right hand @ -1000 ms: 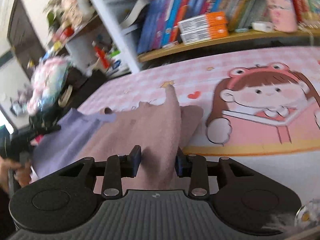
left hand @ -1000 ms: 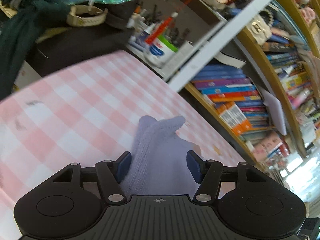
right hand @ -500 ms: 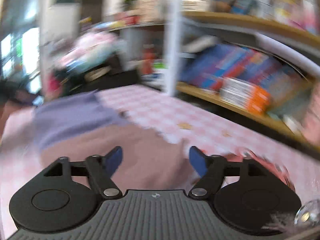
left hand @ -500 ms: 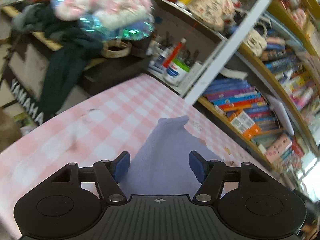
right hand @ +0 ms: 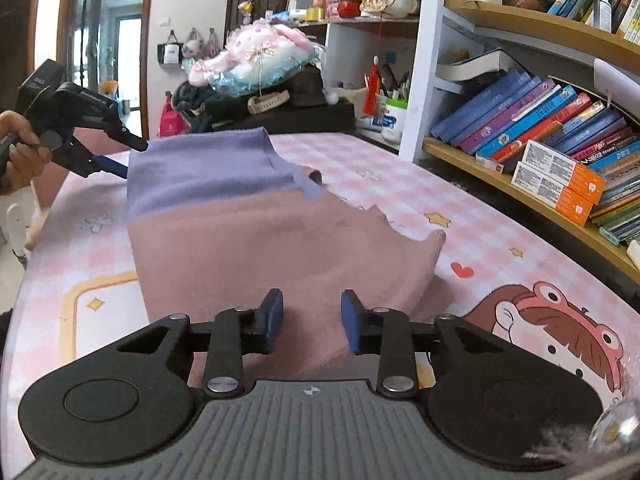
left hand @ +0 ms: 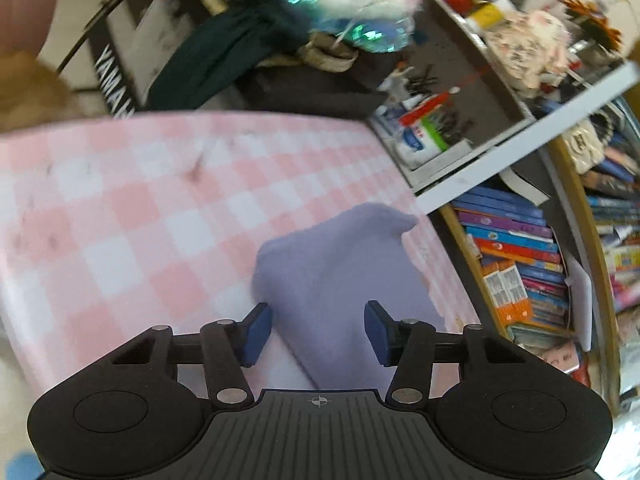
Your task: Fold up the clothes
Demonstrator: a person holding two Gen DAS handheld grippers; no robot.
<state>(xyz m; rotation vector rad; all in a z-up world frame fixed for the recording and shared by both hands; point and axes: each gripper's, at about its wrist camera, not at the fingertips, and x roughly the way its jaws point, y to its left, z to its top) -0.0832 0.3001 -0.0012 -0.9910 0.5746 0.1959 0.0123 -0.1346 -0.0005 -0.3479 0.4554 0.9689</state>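
A folded garment (right hand: 256,236) is lying flat on a pink checked tablecloth (right hand: 472,216) printed with stars, a heart and a cartoon girl. The nearer, larger part of the garment is showing dusty pink; a lilac band (left hand: 340,272) is making up its far end. In the right wrist view its long axis is running away from the camera, from the pink end close by to the lilac end farther off, toward the cluttered shelves at the back.

The right gripper (right hand: 311,322) is sitting low over the near pink edge, its blue pads spread apart with cloth showing between them, not pinching it.

The left gripper (left hand: 316,332) is waiting at the lilac end, its jaws standing wide, the cloth lying between and beyond them without being clamped. From the right wrist view, that gripper's tips are reaching the far left corner of the lilac band.

A bookshelf (right hand: 560,148) of colourful books is curving along the right side of the table.
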